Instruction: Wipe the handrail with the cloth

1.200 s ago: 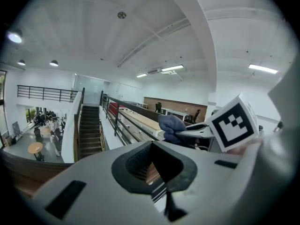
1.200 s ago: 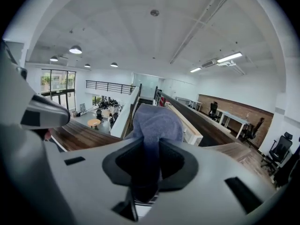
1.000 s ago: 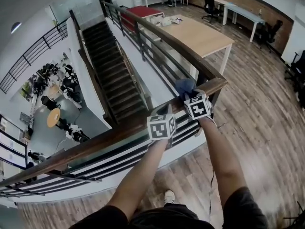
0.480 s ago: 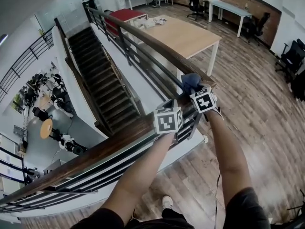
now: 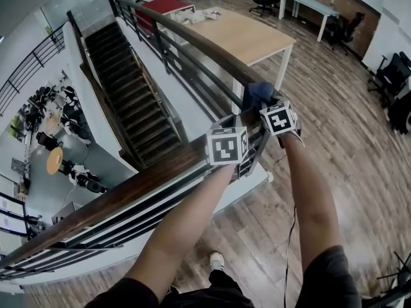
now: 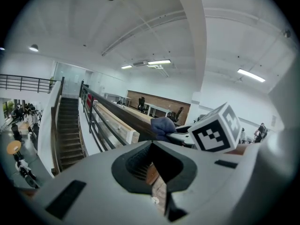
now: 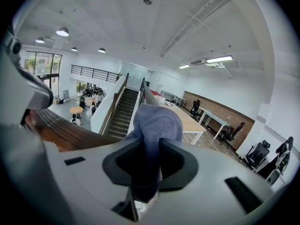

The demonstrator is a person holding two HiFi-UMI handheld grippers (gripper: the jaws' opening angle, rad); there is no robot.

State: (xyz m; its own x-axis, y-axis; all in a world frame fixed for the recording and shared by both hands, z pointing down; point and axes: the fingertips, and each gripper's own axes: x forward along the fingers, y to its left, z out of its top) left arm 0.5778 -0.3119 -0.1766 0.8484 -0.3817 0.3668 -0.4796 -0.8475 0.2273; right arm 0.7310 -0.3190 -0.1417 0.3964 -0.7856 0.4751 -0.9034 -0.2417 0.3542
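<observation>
Mid-wipe: right gripper (image 7: pixel 145 172) clamped on blue cloth (image 5: pixel 257 95) atop the handrail (image 5: pixel 160 175) corner, left gripper (image 6: pixel 157 177) closed on nothing alongside; next prob. needs cloth dragged along rail w/ steady pressure.

Blue-grey cloth (image 5: pixel 257 95) bunched at the corner of the wooden handrail (image 5: pixel 148 183)
Crumpled, it sits right of centre in the head view. The dark brown rail climbs from the lower left to that corner, then bends toward the upper left.

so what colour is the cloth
The cloth is a muted greyish blue, clearest in the right gripper view.
</observation>
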